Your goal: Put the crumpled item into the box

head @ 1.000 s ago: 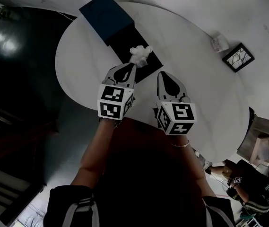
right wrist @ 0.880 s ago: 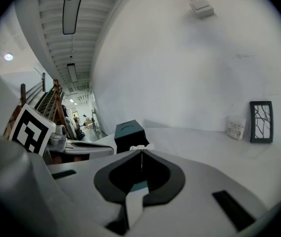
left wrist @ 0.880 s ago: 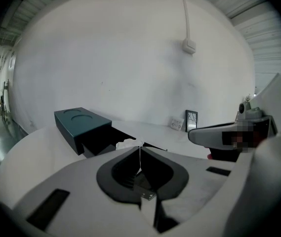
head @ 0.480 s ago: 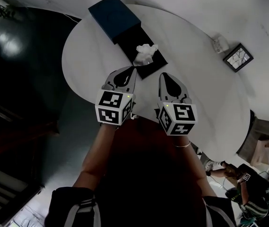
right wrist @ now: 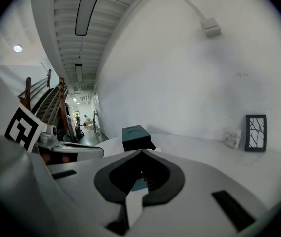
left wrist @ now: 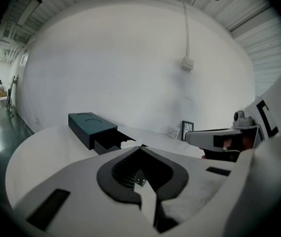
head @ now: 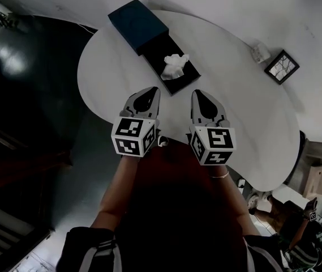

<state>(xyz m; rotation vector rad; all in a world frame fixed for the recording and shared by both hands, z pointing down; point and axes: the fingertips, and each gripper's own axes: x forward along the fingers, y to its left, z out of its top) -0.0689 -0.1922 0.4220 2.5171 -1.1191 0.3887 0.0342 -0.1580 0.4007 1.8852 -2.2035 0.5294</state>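
The white crumpled item lies in the black open tray of the dark blue box, at the far side of the round white table. My left gripper is shut and empty, a short way nearer to me than the tray. My right gripper is beside it, also shut and empty. In the left gripper view the box stands beyond the closed jaw tips, and a bit of the crumpled item peeks over them. The right gripper view shows the box past its shut jaws.
A small black picture frame and a little white cup sit near the wall at the table's right. Dark floor lies to the left of the table. The table's near edge is close under both grippers.
The left gripper held the crumpled item over the tray a second ago; it has let go and drawn back towards me. The item now rests in the tray. The right gripper barely moved.
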